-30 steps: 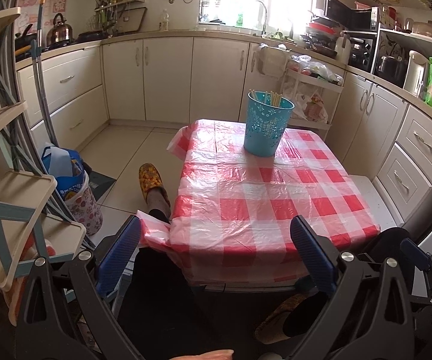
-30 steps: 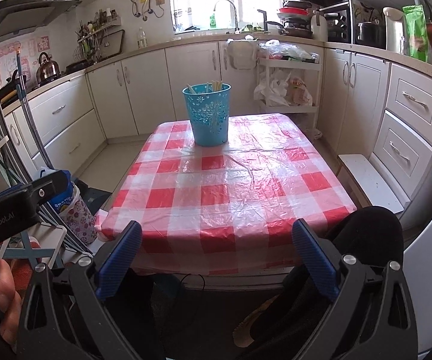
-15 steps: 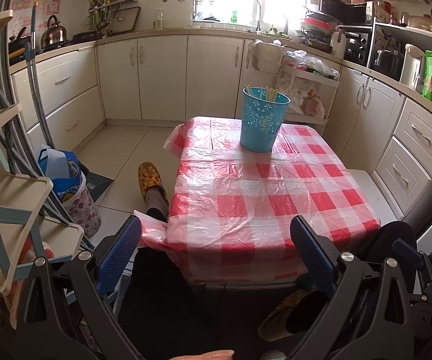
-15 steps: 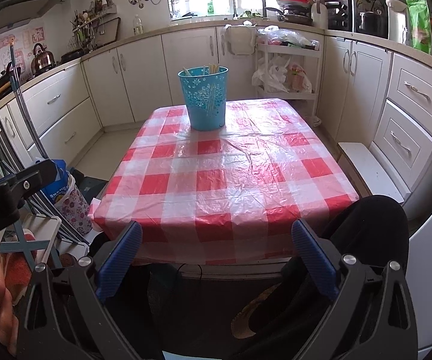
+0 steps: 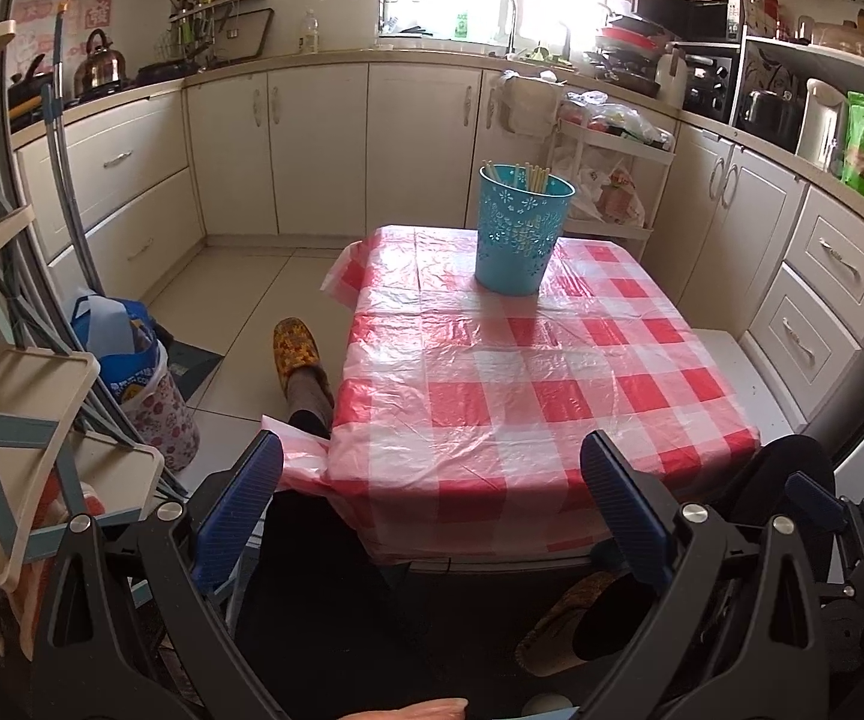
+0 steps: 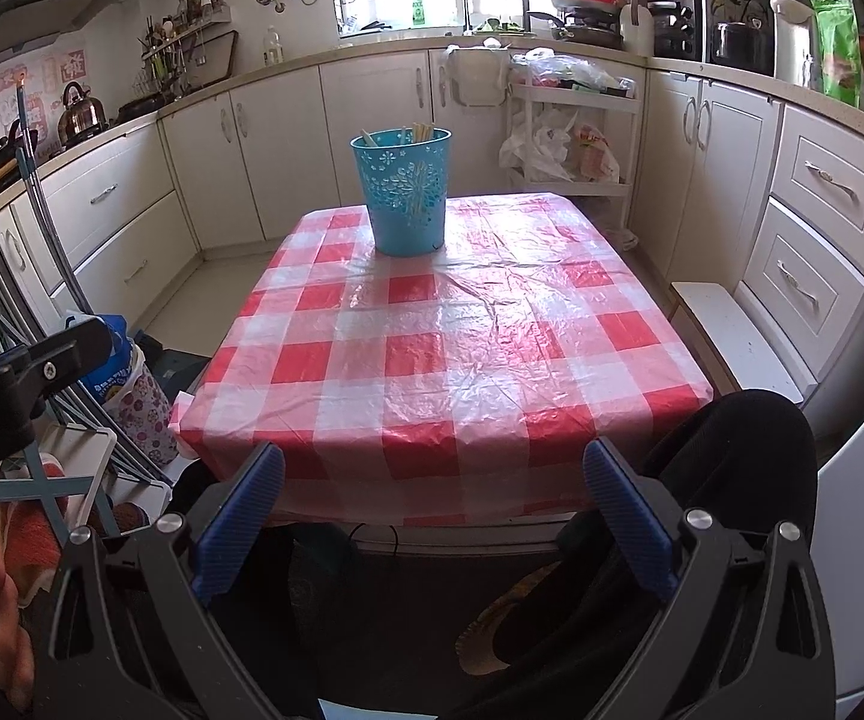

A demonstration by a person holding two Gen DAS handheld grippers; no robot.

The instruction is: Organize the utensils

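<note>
A blue perforated holder (image 5: 519,232) (image 6: 406,191) stands upright at the far end of the red-checked table (image 5: 528,384) (image 6: 450,348). Pale chopstick ends (image 5: 522,174) (image 6: 420,131) poke out of its top. My left gripper (image 5: 432,480) hangs open off the table's near left corner, with nothing between its blue fingers. Open too, my right gripper (image 6: 432,480) is held before the near edge, fingers empty. Both are well short of the holder. The left gripper's body (image 6: 18,384) shows at the left of the right wrist view.
A person's slippered foot (image 5: 297,351) rests on the floor left of the table. A folding rack (image 5: 18,396) and a flowered bag (image 5: 144,396) crowd the left. White cabinets (image 5: 816,300) and a low bench (image 6: 738,342) line the right side. A trolley (image 6: 570,132) stands beyond the table.
Both cameras have tilted or risen slightly, so the table sits a little lower in view. Both grippers stay open and empty, and the holder has not moved.
</note>
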